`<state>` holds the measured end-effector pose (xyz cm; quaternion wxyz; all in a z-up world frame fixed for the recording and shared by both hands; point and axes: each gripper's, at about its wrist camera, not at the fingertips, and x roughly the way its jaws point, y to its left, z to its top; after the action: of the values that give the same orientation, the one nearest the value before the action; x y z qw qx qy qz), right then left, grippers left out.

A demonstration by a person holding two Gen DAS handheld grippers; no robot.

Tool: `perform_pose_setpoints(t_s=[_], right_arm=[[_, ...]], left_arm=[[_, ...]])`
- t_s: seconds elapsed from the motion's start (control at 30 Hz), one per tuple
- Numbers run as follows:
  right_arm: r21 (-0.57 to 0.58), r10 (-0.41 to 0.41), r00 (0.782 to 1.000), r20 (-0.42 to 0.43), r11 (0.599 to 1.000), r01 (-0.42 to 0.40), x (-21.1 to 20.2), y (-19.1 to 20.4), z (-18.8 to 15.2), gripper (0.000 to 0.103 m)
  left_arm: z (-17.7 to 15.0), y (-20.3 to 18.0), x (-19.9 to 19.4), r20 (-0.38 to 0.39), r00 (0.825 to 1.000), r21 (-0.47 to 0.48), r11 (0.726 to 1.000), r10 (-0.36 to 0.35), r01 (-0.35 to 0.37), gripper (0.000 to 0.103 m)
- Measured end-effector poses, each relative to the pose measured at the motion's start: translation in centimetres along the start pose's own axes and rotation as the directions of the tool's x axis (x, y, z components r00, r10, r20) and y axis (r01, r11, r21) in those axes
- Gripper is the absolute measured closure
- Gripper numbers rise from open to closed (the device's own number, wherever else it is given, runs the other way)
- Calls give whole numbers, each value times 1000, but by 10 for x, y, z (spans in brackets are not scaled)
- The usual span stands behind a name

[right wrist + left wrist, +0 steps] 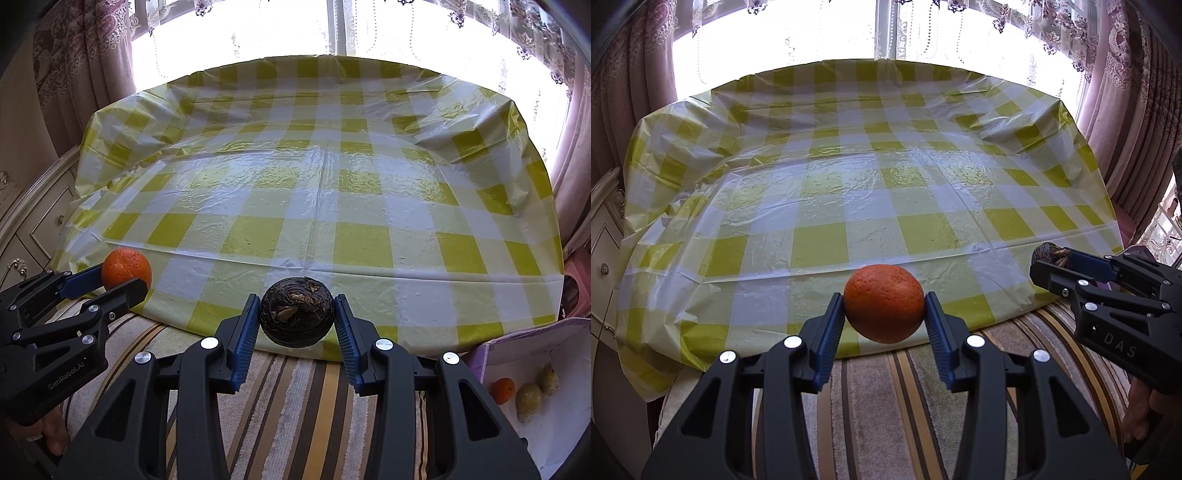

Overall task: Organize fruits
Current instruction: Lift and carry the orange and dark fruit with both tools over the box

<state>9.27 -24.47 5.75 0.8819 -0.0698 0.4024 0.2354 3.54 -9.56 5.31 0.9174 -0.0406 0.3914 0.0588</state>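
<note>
The left tool [884, 308] grips a round, pitted orange fruit [884, 302]; the right tool [297, 314] clamps a dark brown, wrinkled round fruit [297, 312]. Both hang just over the near edge of the yellow-checked plastic-covered table [871, 206]. The open white box [554, 369] holding more fruit lies to the right, nearer the right tool.

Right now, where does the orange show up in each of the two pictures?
Left wrist view: the orange sits low in the centre, clamped in the left gripper.
Right wrist view: the same orange is at the far left edge, partly hidden by that gripper's finger.
Shared landmark: the yellow checked tablecloth behind it in both.
</note>
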Motion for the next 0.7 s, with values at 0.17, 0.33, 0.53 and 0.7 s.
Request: perform_pose_setpoints(t_s=[0.17, 0.33, 0.53, 0.7], right_arm=[[24, -16, 1000, 6, 1000, 16, -6, -13, -4, 63], [43, -36, 999, 8, 998, 36, -13, -26, -10, 63], [76, -63, 998, 7, 995, 63, -24, -44, -22, 63], [108, -92, 996, 4, 990, 91, -34, -64, -32, 63]], left_arm=[[-1, -12, 0, -6, 1000, 22, 1000, -11, 12, 59], [-2, -26, 1, -9, 1000, 50, 998, -25, 25, 59], [-4, -46, 1, -16, 999, 87, 995, -50, 52, 59], [-4, -65, 2, -27, 997, 120, 990, -71, 74, 59]])
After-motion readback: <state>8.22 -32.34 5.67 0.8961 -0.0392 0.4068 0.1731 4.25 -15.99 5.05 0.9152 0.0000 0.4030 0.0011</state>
